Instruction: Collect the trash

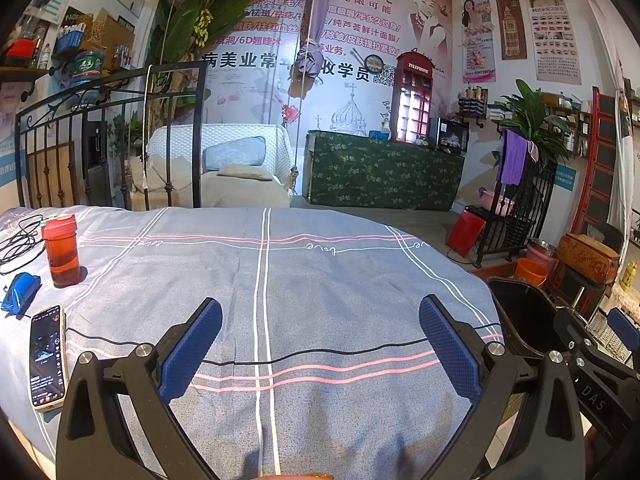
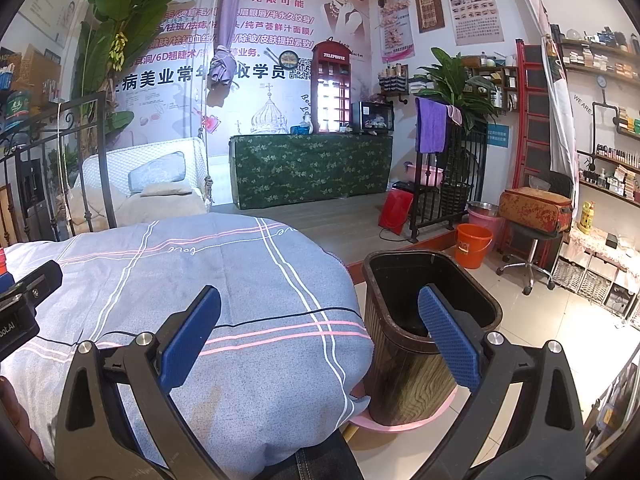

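A crumpled blue wrapper (image 1: 20, 293) lies at the left edge of the grey-blue bed sheet (image 1: 320, 264), beside an orange bottle (image 1: 61, 253). My left gripper (image 1: 320, 304) hovers open over the middle of the sheet, holding nothing and well to the right of the wrapper. A dark brown trash bin (image 2: 400, 380) stands on the floor against the bed's right side, its inside dark. My right gripper (image 2: 319, 292) is open and holds nothing, with its left finger over the bed edge and its right finger (image 2: 448, 336) over the bin's mouth.
A lit phone (image 1: 47, 356) and coiled cables (image 1: 20, 240) lie near the bottle. A thin black cable (image 1: 320, 354) crosses the sheet. A black metal headboard (image 1: 112, 140) stands behind the bed. An orange bucket (image 2: 473, 245) and a stool (image 2: 532, 236) stand beyond the bin.
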A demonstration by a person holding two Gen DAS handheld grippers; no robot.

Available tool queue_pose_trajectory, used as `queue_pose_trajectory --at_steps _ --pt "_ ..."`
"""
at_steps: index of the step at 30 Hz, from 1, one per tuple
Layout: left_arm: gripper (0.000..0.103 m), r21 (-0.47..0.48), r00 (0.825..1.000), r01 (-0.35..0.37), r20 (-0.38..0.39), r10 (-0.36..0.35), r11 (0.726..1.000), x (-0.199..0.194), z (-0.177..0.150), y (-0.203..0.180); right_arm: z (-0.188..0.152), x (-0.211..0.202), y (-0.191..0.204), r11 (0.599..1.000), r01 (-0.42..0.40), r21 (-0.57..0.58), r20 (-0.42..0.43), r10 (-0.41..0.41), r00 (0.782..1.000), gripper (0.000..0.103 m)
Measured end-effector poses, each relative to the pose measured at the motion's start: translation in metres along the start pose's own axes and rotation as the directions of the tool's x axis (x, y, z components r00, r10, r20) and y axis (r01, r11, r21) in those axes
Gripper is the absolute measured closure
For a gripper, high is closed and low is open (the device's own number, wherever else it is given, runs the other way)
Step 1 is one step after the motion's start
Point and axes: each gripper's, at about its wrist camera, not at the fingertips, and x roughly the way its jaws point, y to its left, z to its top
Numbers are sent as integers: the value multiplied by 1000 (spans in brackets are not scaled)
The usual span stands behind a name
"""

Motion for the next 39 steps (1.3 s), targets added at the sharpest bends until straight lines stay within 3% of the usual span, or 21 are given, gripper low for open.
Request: queue_pose_trajectory --at_steps 39 --pt "6 3 1000 1 -1 -1 1000 2 2 1 0 0 -2 1000 -2 0 -2 2 1000 6"
